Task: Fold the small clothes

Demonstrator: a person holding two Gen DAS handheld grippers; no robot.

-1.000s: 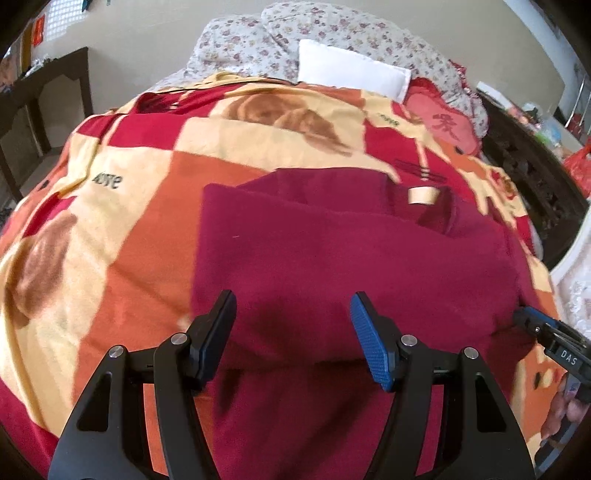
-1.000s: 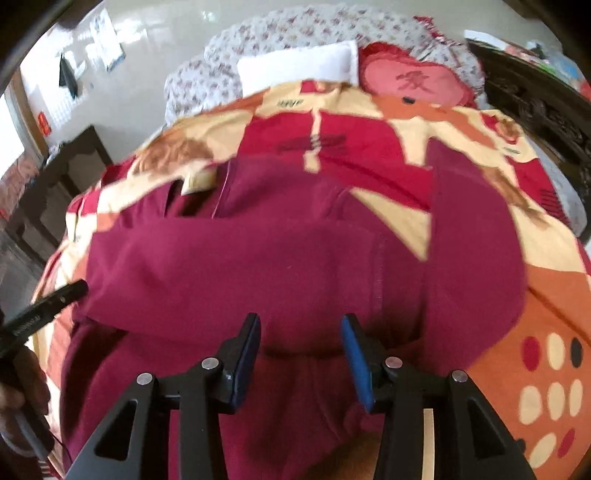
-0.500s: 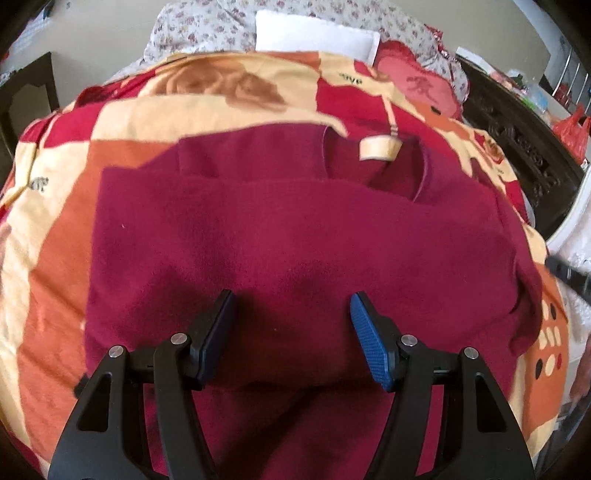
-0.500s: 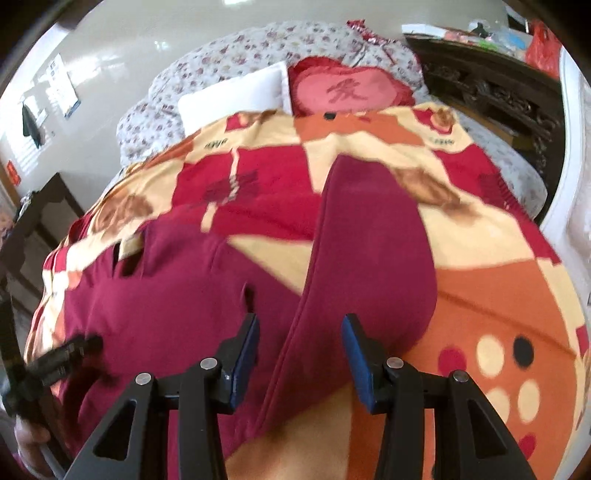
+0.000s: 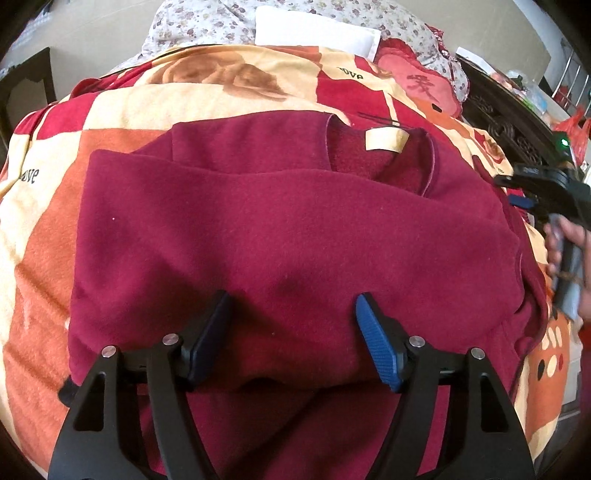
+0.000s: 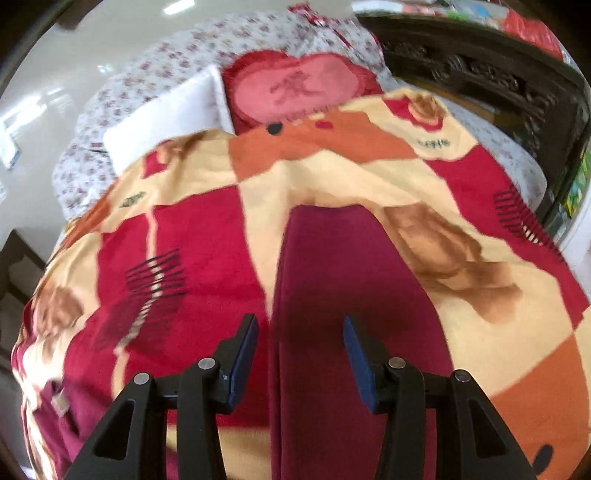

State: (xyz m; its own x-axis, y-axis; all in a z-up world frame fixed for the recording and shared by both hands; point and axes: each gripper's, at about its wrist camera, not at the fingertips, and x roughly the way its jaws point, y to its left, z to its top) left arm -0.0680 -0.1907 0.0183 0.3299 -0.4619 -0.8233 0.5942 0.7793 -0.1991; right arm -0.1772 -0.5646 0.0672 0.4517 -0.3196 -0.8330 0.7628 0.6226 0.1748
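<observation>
Dark red fleece sweater [image 5: 288,236] spread on a bed, both grippers over it with jaws apart.

Surface: patchwork fleece blanket in red, orange and cream [image 5: 48,236]. At frame top, a floral-print quilt [image 5: 207,18], a white rectangular pillow [image 5: 314,29] and a red heart-shaped cushion [image 6: 291,88]; dark carved wooden furniture [image 6: 480,74] upper right. No containers seen. Left wrist view: sweater fills frame centre, one sleeve folded across the chest, cream neck label [image 5: 386,140] upper centre. Left gripper [image 5: 291,332] is wide open, holding nothing; the folded edge lies just below and between its fingers. Right gripper [image 5: 532,184] shows at the right frame edge. Right wrist view: right gripper [image 6: 299,354] is wide open, empty; the extended dark red sleeve [image 6: 343,295] runs up from bottom centre between its fingers; contact cannot be told.
</observation>
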